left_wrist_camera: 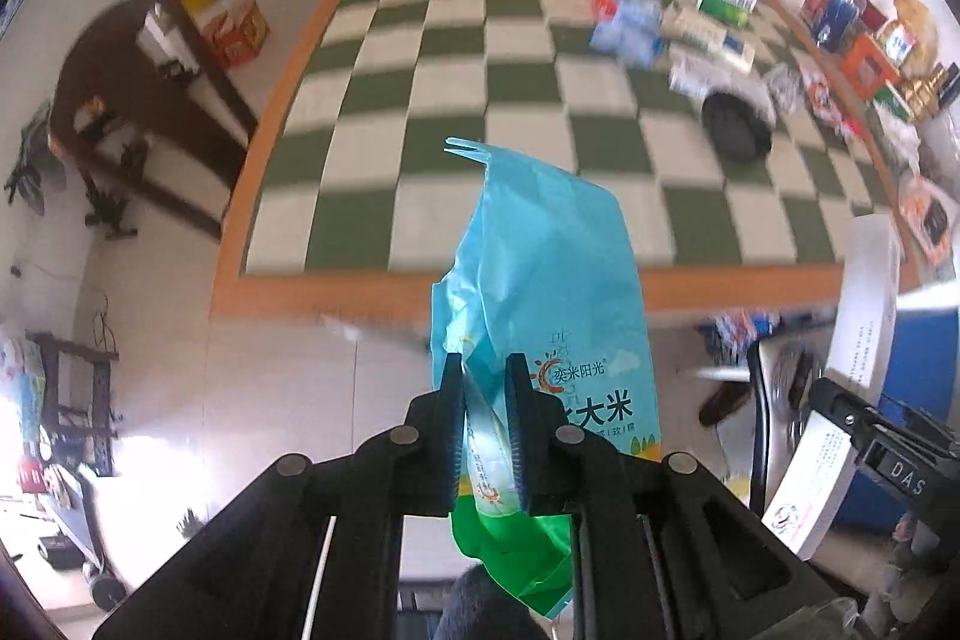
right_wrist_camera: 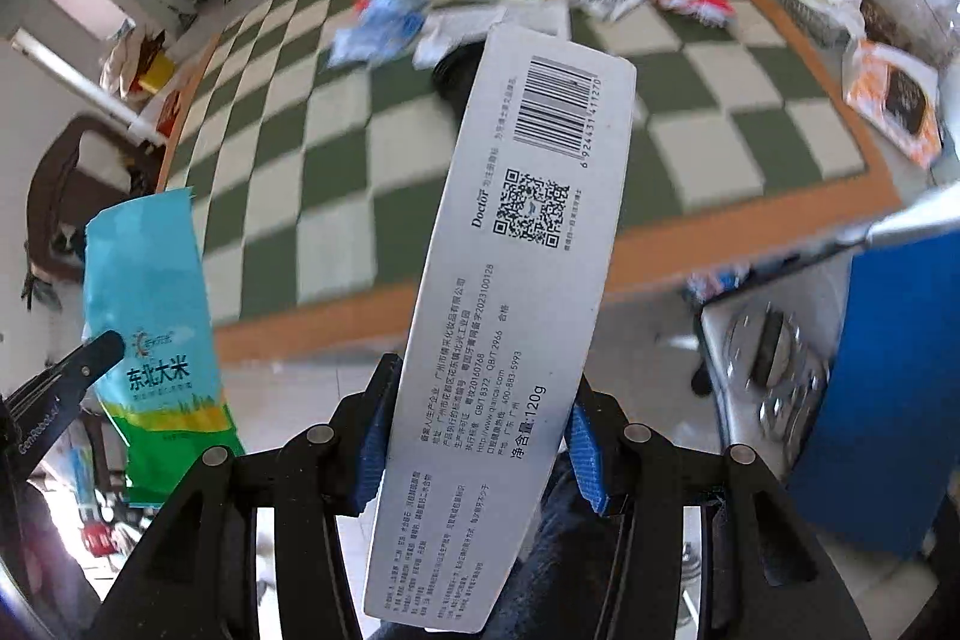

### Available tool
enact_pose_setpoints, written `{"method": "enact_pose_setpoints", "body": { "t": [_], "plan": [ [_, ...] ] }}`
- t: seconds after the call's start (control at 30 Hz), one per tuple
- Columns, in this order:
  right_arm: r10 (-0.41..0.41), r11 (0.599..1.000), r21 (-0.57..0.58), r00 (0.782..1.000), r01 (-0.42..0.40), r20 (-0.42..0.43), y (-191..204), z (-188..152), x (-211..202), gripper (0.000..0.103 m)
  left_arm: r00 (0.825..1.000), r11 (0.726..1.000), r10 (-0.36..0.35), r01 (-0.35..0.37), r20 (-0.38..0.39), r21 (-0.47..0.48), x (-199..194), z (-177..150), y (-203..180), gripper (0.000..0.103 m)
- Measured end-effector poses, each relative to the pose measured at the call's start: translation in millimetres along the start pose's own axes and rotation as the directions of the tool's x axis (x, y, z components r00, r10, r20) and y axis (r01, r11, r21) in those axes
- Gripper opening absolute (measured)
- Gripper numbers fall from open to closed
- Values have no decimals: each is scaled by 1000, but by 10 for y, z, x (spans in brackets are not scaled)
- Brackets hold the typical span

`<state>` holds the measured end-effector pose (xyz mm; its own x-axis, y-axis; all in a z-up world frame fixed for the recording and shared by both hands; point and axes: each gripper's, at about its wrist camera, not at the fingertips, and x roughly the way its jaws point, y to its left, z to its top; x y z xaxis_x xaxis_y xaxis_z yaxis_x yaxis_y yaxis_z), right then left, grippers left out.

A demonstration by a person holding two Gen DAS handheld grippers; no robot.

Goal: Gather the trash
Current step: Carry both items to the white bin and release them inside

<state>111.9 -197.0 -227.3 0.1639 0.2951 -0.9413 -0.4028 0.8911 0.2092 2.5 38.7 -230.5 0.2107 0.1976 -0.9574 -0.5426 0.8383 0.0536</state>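
Green-checkered mat lies below as the left gripper pinches a thin rice bag and the right gripper clamps a toothpaste box; the slack bag might slip free.

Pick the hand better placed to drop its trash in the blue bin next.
Right, likely. The right gripper holds the toothpaste box with the blue bin close beside it; the left gripper's rice bag hangs farther off.

Blue-green rice bag, empty and crumpled, hangs upright, pinched at its lower part, torn top edge up. Long white toothpaste box, barcode and QR code facing up, is clamped across its lower half, tilted slightly right, above the floor.
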Motion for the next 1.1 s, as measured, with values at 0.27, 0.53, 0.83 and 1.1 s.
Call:
{"method": "enact_pose_setpoints", "body": {
  "t": [0.27,0.53,0.83,1.1],
  "plan": [
    [15,999,-38,981,-23,-193,220,-940,788,52,981,998,-31,20,-190,-56,829,-696,258,10],
    [56,998,-10,926,-65,-373,-23,-1474,2467,52,919,987,-114,60,-378,-150,2750,-1088,303,10],
    [129,984,-33,823,-177,-553,-125,-1794,4664,53,846,988,-155,118,-511,-105,4478,-1280,135,24],
    [48,992,-69,821,-106,-569,-161,-1903,5329,89,903,995,-43,-3,-428,-105,4471,-1415,272,103]
  ]
}}
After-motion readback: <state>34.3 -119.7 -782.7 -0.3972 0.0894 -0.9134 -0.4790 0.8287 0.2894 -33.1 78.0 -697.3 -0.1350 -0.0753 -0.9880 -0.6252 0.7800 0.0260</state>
